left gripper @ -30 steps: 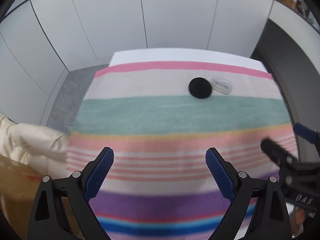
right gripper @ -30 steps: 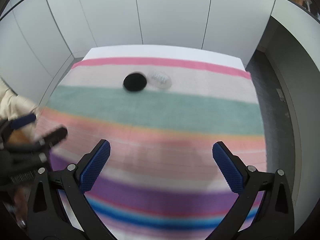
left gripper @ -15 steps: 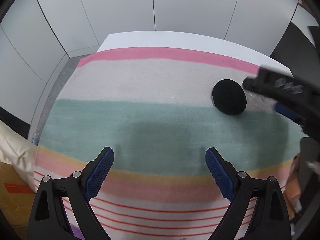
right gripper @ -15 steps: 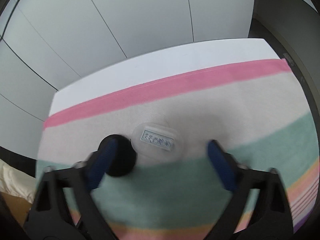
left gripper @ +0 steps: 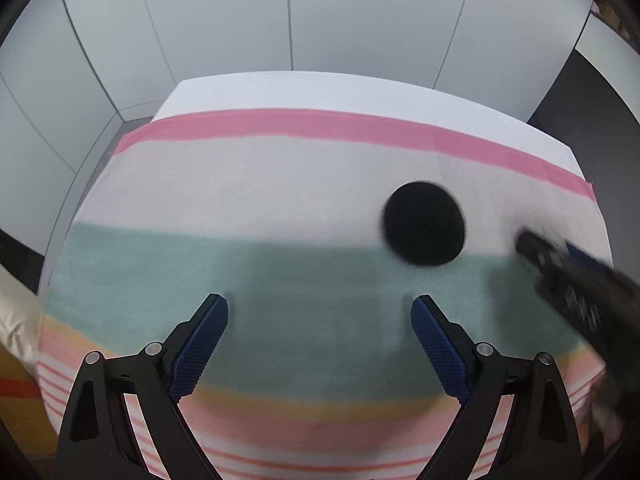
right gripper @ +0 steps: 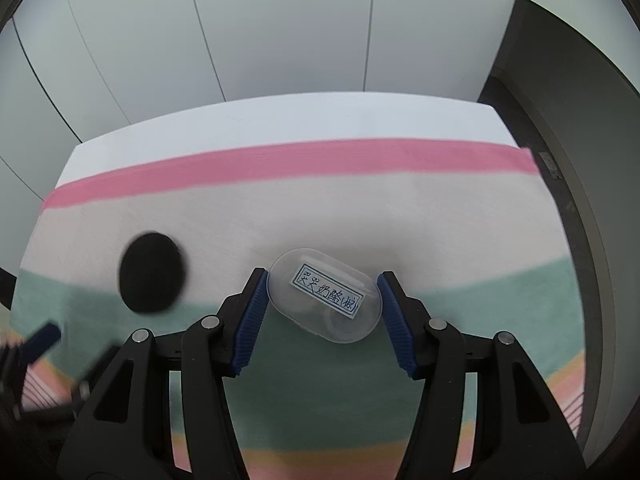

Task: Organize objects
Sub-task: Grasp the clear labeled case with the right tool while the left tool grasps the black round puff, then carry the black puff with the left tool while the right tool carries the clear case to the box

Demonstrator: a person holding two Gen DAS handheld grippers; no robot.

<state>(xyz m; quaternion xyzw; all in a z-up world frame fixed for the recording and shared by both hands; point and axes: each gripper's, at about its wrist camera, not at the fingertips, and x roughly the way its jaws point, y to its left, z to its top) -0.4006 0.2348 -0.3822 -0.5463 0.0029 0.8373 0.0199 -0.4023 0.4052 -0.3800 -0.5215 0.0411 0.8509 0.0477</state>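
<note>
Right wrist: right gripper [right gripper: 322, 294] closing around clear case [right gripper: 324, 296]; left gripper [left gripper: 320, 344] apart.

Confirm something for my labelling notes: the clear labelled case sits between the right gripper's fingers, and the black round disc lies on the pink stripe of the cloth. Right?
Not quite. The black round disc lies across the cream and green stripes, not the pink one, as the right wrist view shows. The clear labelled case does sit between the closing fingers of the right gripper.
</note>
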